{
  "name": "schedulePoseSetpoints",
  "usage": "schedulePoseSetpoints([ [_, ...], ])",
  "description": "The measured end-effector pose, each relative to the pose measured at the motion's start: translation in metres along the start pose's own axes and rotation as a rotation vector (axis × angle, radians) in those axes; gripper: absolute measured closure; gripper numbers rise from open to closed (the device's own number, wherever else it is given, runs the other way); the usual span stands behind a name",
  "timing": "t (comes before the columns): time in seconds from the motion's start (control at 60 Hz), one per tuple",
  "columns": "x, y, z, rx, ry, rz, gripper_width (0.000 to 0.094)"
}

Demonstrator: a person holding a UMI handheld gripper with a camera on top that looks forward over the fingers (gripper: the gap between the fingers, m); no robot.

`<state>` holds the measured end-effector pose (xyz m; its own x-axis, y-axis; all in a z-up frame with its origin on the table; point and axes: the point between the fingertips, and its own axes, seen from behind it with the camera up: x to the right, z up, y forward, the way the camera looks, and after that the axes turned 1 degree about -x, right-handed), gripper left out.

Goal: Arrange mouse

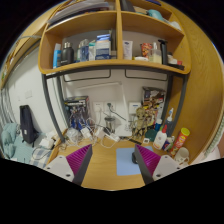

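A light blue mouse pad lies on the wooden desk, just inside my right finger. At the pad's right edge a small dark shape shows, close against the right finger; I cannot tell whether it is the mouse. My gripper hangs low over the desk and is open. Its magenta pads stand far apart with only bare desk and the mouse pad between them. Nothing is held.
Cables and small items crowd the back of the desk. Bottles and a spray can stand at the right. A wooden shelf with boxes and bottles hangs above. A teal cloth lies at the left.
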<state>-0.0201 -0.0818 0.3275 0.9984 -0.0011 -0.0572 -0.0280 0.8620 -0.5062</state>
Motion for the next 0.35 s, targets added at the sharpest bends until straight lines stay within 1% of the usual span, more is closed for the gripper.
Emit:
schedulePoseSetpoints([
  [0.25,-0.019,-0.021,-0.025,-0.028,-0.022,-0.002,0.0073],
  [0.35,-0.023,-0.026,-0.025,-0.018,-0.024,0.004,0.0073],
])
